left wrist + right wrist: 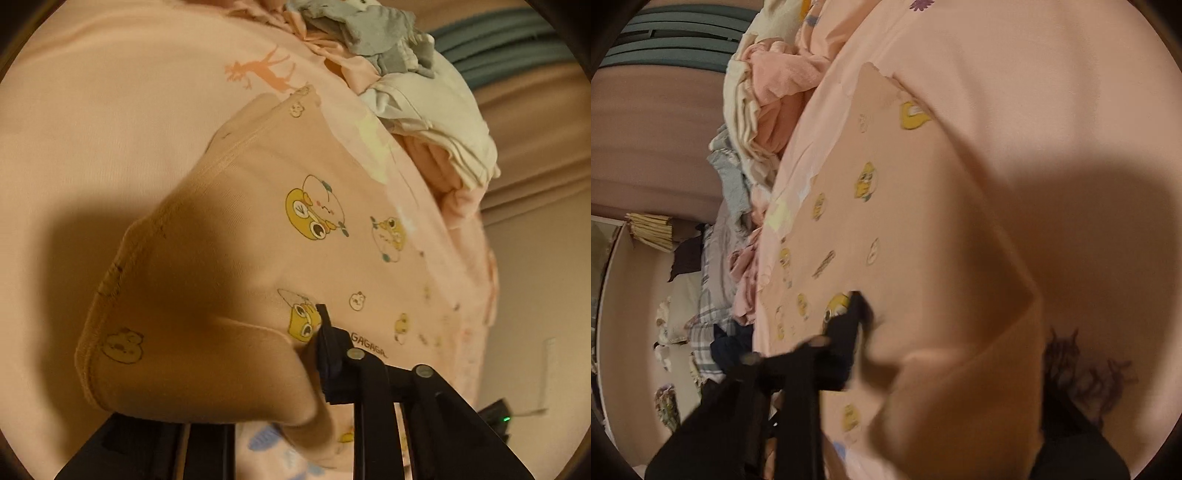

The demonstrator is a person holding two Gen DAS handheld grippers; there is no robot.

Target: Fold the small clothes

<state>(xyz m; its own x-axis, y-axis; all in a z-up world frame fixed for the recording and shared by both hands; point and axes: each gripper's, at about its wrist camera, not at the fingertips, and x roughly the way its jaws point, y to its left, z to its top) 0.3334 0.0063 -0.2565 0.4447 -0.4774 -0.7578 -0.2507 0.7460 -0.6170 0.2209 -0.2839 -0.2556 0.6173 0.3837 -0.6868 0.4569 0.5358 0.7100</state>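
- Left wrist view: the left gripper (314, 354) is closed on a fold of the peach cartoon-print garment (258, 229), whose hemmed edge drapes over its near finger.
- Right wrist view, blurred: the right gripper (864, 332) pinches the same garment (923, 240), cloth covering one finger.
- The garment lies spread on a pink sheet (92, 92).
- A pile of clothes (424, 122) sits at the sheet's far edge.
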